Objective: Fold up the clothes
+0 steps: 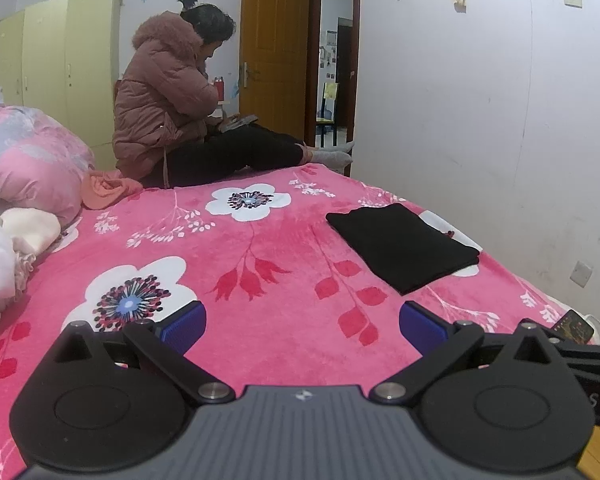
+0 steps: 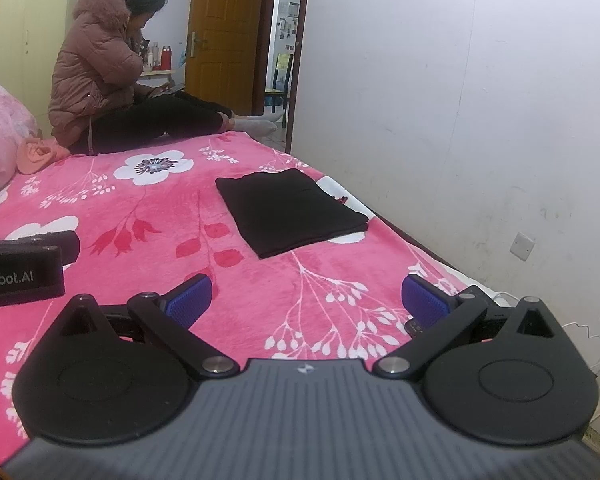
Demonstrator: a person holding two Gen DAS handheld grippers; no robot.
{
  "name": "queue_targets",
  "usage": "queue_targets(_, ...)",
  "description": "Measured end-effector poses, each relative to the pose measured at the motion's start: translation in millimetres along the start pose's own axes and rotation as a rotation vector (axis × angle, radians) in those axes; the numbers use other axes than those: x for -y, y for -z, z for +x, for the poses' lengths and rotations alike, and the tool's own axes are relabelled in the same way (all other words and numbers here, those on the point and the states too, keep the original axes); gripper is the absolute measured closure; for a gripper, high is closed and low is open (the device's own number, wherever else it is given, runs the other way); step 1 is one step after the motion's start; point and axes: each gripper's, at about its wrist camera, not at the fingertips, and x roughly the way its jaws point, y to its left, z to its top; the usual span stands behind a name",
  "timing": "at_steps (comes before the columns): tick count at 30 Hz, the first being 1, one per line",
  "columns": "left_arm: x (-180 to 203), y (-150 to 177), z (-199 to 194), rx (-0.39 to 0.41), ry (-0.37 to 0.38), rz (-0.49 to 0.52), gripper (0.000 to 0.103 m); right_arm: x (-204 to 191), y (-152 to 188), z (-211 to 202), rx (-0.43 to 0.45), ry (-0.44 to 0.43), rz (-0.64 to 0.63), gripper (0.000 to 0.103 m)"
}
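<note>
Holding both claws spread wide and empty above the bed (image 1: 260, 320).
I see the folded black garment (image 1: 404, 248) flat near the bed's right edge, ahead of left claw (image 1: 302, 326) and right claw (image 2: 306, 300).

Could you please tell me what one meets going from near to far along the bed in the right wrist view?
Right gripper, open → folded black garment → white flower print on the pink blanket → seated person in a pink padded coat → brown door.
</note>
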Motion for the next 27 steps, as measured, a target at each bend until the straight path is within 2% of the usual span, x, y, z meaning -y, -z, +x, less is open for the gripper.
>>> queue_targets(27,5.5,3.1,-0.5,-0.003,-0.004,0.003,0.000,-4.4,0.7,-0.3,-0.002,0.004,-0.013,0.001)
